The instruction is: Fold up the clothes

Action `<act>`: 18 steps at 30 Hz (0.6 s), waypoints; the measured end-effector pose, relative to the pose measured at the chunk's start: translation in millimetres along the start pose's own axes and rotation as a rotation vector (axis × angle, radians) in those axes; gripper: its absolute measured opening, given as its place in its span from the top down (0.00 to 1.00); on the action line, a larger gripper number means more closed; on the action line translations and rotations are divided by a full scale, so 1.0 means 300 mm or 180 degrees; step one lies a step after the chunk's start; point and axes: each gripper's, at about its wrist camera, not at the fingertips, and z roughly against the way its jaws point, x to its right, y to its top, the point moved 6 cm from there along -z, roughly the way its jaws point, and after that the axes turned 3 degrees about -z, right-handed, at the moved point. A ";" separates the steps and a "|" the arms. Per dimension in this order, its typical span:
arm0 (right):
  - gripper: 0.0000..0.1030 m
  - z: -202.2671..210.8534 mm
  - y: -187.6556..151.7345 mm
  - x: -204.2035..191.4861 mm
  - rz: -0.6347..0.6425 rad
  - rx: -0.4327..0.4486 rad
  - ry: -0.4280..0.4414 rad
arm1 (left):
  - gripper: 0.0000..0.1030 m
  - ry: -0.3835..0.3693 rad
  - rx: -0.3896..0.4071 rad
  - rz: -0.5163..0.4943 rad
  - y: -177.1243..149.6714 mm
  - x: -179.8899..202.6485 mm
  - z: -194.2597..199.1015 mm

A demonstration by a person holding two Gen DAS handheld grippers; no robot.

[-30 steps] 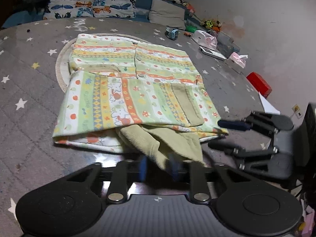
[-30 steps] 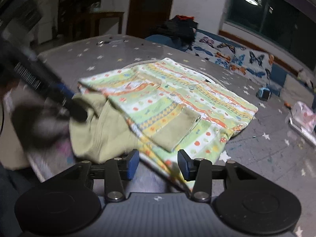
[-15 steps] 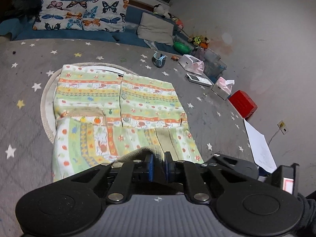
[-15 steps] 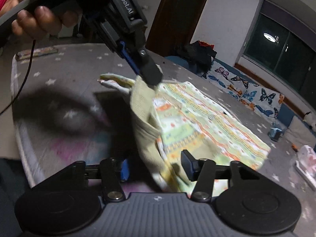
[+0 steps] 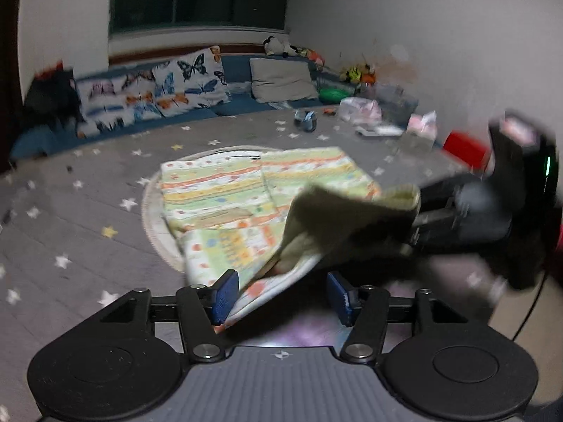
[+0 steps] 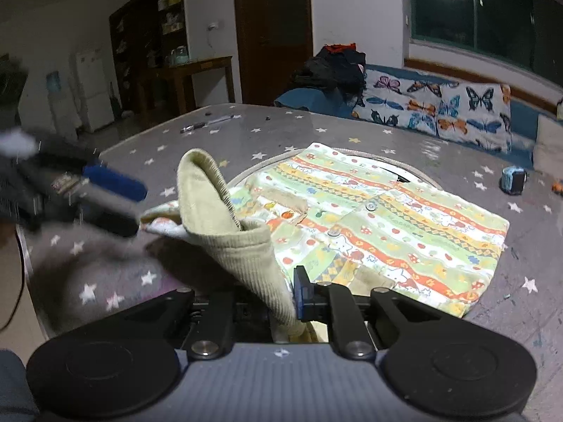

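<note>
A child's patterned shirt [image 5: 225, 193] in green, orange and white with olive ribbed cuffs lies folded on the grey star-print table [image 5: 70, 232]; it also shows in the right wrist view [image 6: 404, 221]. My right gripper [image 6: 285, 299] is shut on the olive cuff [image 6: 242, 249] of a sleeve and holds it raised above the table. In the left wrist view that cuff [image 5: 355, 218] hangs from the right gripper [image 5: 415, 218]. My left gripper [image 5: 281, 295] is open, the sleeve's edge between its blue pads untouched. It shows blurred in the right wrist view [image 6: 116, 200].
A butterfly-print cushion [image 5: 155, 95] and a grey pillow [image 5: 281, 81] lie behind the table. A small blue object [image 5: 305, 119], tissue packs [image 5: 420, 130], a red box [image 5: 464, 147] and toys sit at the far right. A pen [image 6: 207, 125] lies at the far left edge.
My left gripper has let go of the olive cuff and opened. My right gripper has closed on the cuff and holds it lifted. Both views are blurred by motion.
</note>
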 end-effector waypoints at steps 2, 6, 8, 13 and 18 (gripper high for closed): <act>0.88 0.008 0.004 0.011 -0.0012 0.0008 -0.0011 | 0.41 0.0192 0.0002 -0.0259 -0.012 0.014 -0.020; 0.88 0.005 0.009 0.018 -0.0041 0.0027 -0.0050 | 0.41 0.0456 -0.0024 -0.0662 -0.035 0.027 -0.075; 0.88 0.007 0.009 0.017 -0.0042 0.0042 -0.0063 | 0.42 0.0607 -0.0063 -0.0840 -0.046 0.026 -0.106; 0.89 0.002 0.005 0.002 0.0016 0.0094 -0.0142 | 0.65 0.0842 -0.0014 -0.1175 -0.069 0.010 -0.124; 0.92 0.010 -0.008 -0.016 0.0084 0.0146 -0.0187 | 0.90 0.0892 0.0113 -0.1478 -0.080 0.015 -0.093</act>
